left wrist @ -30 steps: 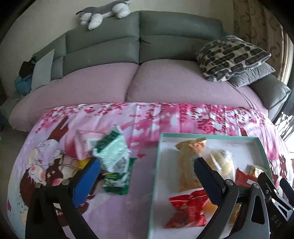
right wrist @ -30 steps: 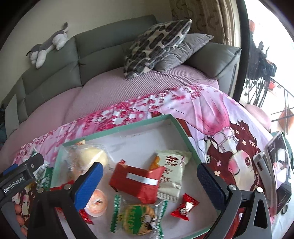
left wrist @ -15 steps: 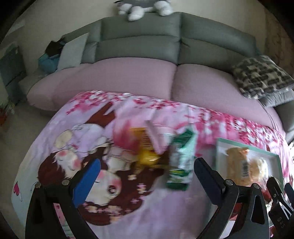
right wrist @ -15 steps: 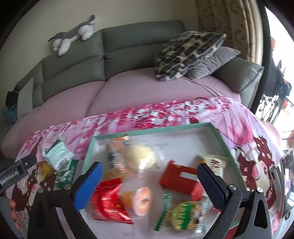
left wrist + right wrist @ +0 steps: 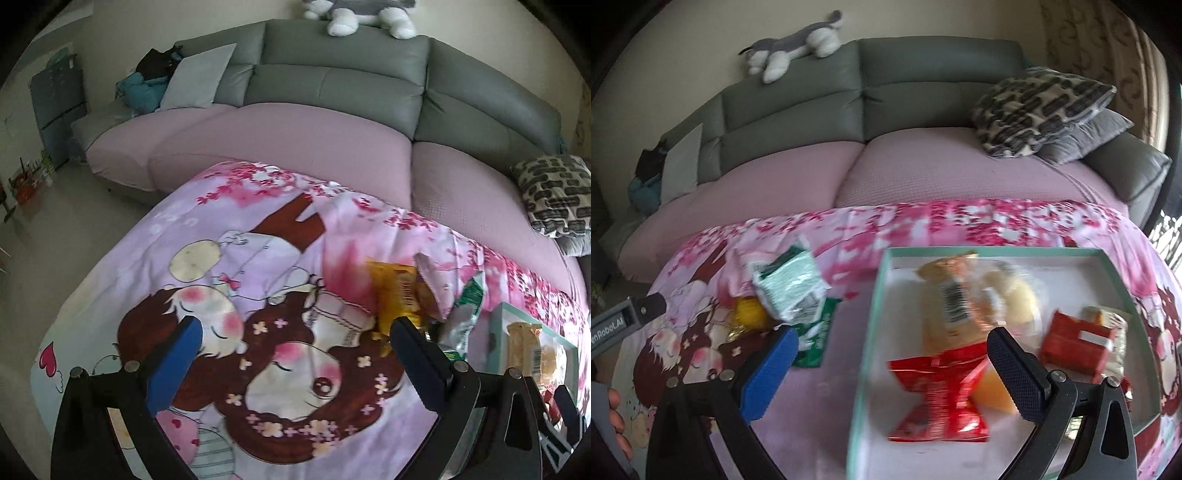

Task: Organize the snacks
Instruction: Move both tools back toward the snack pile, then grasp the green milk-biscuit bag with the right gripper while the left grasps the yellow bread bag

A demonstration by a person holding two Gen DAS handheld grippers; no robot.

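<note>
- The left gripper stands wide apart and empty, its blue pad and black pad straddling bare cartoon-print cloth; over the last second it has swung leftward, off the tray and past the loose packets, which now sit at its right finger
- The right gripper is likewise spread wide and empty; it has drifted left too, so its blue pad now reaches the loose pile while its black pad hangs over the tray
- My reading: both tools are turning from the filled tray toward what is left outside it, so the next pick is probably from that pile
- Loose pile, on the cloth just beside the tray's left wall: a crinkly pale-green foil packet lying over a flat dark-green wrapper, with a glossy yellow packet tucked beneath; thin, slippery film, likely to crumple under a pinch
- The teal-rimmed tray, shallow, rectangular and white inside, holds a long clear-wrapped pastry, a shiny red pouch with pinched ends, a boxy red packet and a pale round bun in film
- Behind, a grey sofa with soft pink seat covers and a plush dog on its back
</note>
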